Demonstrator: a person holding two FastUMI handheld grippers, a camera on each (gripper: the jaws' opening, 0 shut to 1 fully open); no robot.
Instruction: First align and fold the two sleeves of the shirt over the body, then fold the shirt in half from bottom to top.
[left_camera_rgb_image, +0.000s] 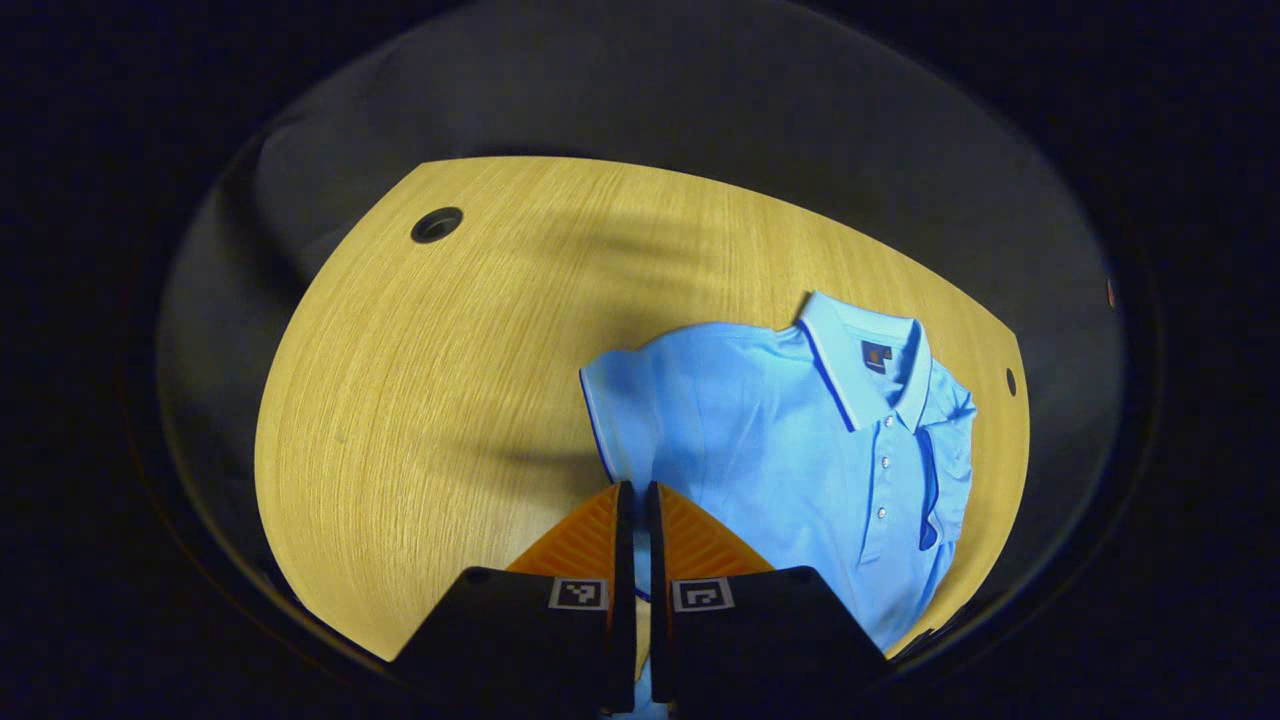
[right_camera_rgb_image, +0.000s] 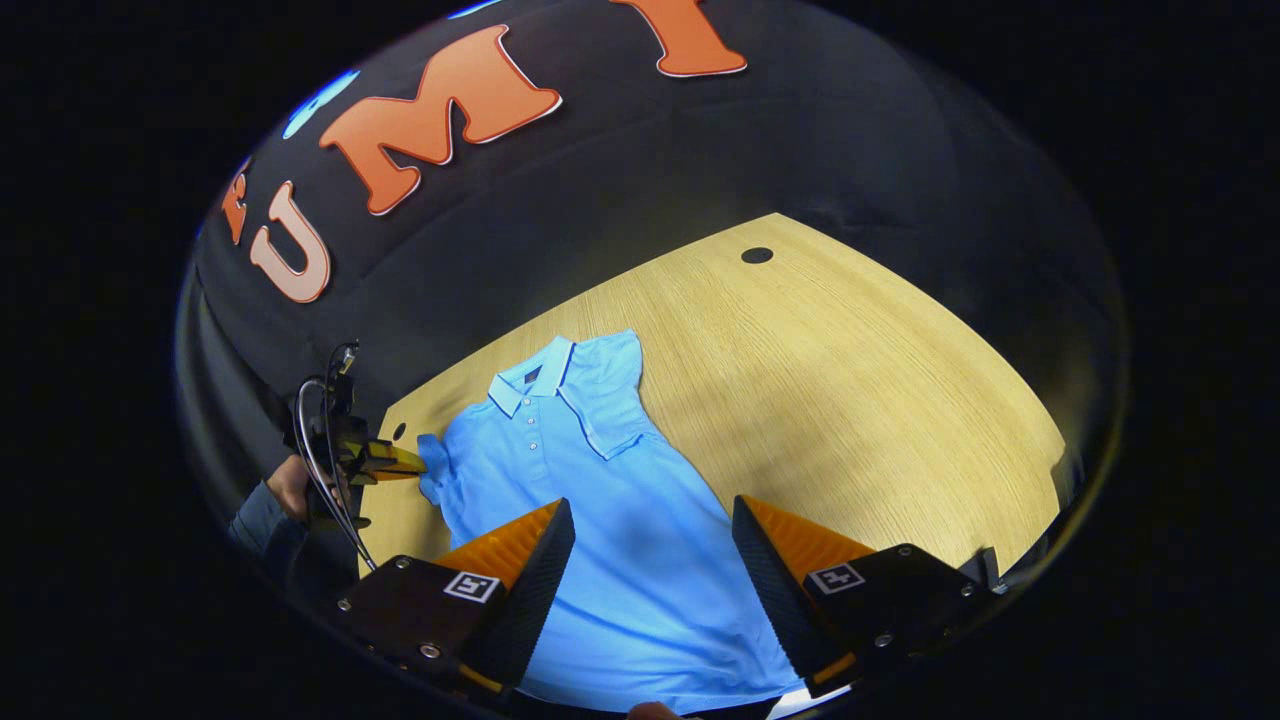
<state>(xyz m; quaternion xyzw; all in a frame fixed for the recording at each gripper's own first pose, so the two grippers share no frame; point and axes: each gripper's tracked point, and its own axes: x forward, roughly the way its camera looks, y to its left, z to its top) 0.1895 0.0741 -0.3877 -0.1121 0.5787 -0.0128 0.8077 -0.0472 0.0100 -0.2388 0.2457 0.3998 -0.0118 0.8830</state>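
A light blue polo shirt (left_camera_rgb_image: 780, 440) lies face up on the wooden table (left_camera_rgb_image: 430, 380), collar away from the person. In the left gripper view my left gripper (left_camera_rgb_image: 635, 492) sits at the hem of the near sleeve (left_camera_rgb_image: 640, 400), its fingers pressed together on that edge. The right gripper view shows the same gripper (right_camera_rgb_image: 405, 463) touching the bunched sleeve (right_camera_rgb_image: 435, 475) at the shirt's (right_camera_rgb_image: 610, 540) left side. The other sleeve (right_camera_rgb_image: 610, 390) lies turned in beside the collar. My right gripper (right_camera_rgb_image: 650, 510) hangs open above the lower body of the shirt.
The table (right_camera_rgb_image: 850, 380) has a round cable hole (right_camera_rgb_image: 757, 255) at its far right and a smaller hole (right_camera_rgb_image: 399, 431) near the left gripper. A hand (right_camera_rgb_image: 290, 485) holds the left gripper. Black cloth walls surround the table.
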